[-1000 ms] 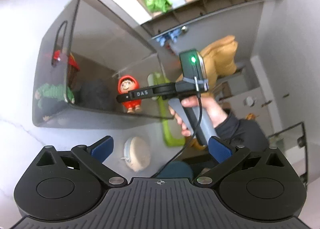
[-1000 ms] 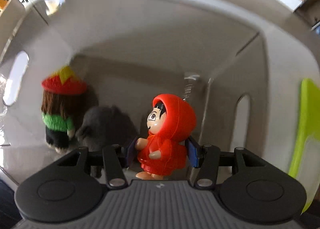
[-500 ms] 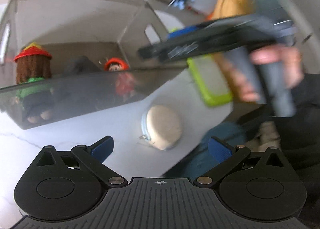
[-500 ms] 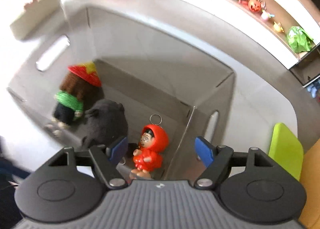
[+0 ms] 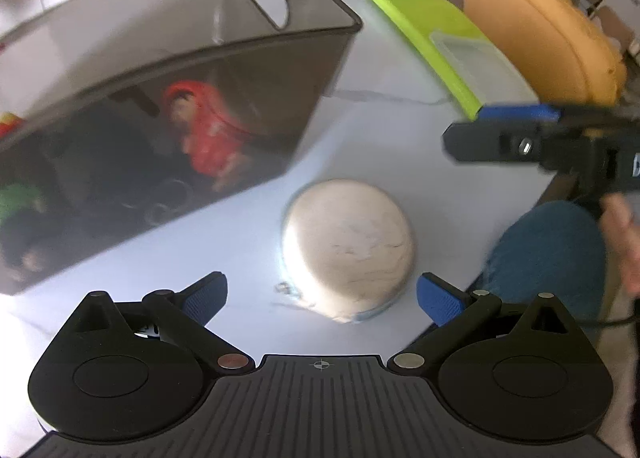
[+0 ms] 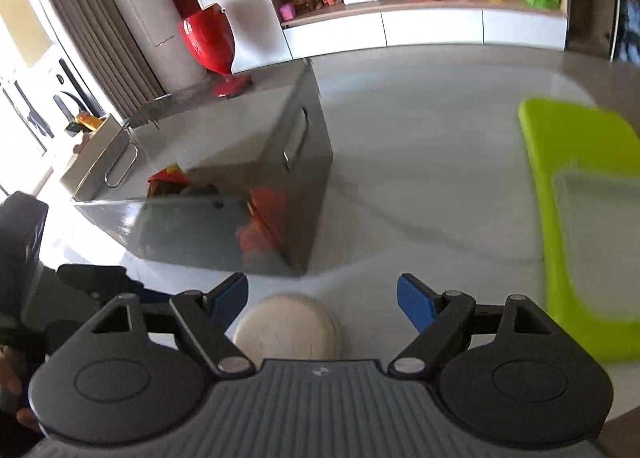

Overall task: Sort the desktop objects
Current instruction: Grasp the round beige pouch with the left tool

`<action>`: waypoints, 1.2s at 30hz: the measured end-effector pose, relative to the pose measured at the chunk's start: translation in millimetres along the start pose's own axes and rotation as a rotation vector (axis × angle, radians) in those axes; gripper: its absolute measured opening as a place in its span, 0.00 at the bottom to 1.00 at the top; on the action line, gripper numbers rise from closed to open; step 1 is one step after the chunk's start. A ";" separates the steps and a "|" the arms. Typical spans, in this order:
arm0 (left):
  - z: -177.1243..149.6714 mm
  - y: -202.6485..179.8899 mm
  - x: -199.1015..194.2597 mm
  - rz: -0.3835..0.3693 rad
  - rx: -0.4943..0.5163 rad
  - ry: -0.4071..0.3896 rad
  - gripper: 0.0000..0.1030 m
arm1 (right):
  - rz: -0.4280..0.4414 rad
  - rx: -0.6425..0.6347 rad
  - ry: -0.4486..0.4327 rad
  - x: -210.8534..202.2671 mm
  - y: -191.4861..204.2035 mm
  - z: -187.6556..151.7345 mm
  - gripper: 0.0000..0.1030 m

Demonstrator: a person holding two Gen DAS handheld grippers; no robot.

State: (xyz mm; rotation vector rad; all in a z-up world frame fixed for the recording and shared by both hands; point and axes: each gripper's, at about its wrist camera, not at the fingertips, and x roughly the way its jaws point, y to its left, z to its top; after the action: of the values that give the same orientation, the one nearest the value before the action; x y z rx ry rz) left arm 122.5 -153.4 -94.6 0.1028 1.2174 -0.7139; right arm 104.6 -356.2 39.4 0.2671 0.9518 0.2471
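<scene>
Two claws face the bench, both spread wide and holding nothing; the right claw [image 6: 322, 296] has just been opening, with nothing between its jaws. Nearest us, just ahead of the left claw [image 5: 322, 294], lies the round cream pouch [image 5: 346, 252] on the bare bench [image 5: 380, 137], close to its near edge. Beyond it to the left stands the smoky bin [image 5: 280, 41], where the red-hooded figure [image 5: 204, 129] rests beside dark plush shapes. Farther right lies the lime board [image 5: 424, 25]. We judge the figure sorted and the pouch next: our left claw must come down around it and close.
</scene>
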 end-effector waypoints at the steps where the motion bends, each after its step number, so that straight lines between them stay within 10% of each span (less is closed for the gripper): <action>1: 0.4 1.1 2.1 -0.028 -0.013 0.005 1.00 | 0.026 0.023 -0.005 2.6 -5.8 -3.7 0.81; 9: -6.0 60.3 41.7 -0.522 -0.350 0.062 1.00 | 0.084 0.244 -0.027 19.5 -51.7 -15.6 0.82; 13: -14.3 83.0 51.2 -0.621 -0.496 0.052 1.00 | 0.054 0.279 -0.026 30.1 -62.1 -22.8 0.82; 23: -25.1 104.4 37.9 -0.554 -0.524 0.010 1.00 | -0.030 0.232 0.157 65.3 -43.6 -20.7 0.68; 29: -35.7 127.7 14.2 -0.614 -0.494 -0.032 1.00 | 0.024 0.303 0.168 85.5 -42.2 -27.6 0.81; 36: -45.9 150.0 -41.3 -0.625 -0.472 -0.140 1.00 | 0.199 0.352 0.126 79.2 -38.1 -29.2 0.38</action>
State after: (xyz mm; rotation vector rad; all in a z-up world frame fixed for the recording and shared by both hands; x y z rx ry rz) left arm 161.0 2.2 -119.5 -0.7352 1.2574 -0.9273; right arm 128.1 -363.0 -50.0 0.6787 1.0931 0.2805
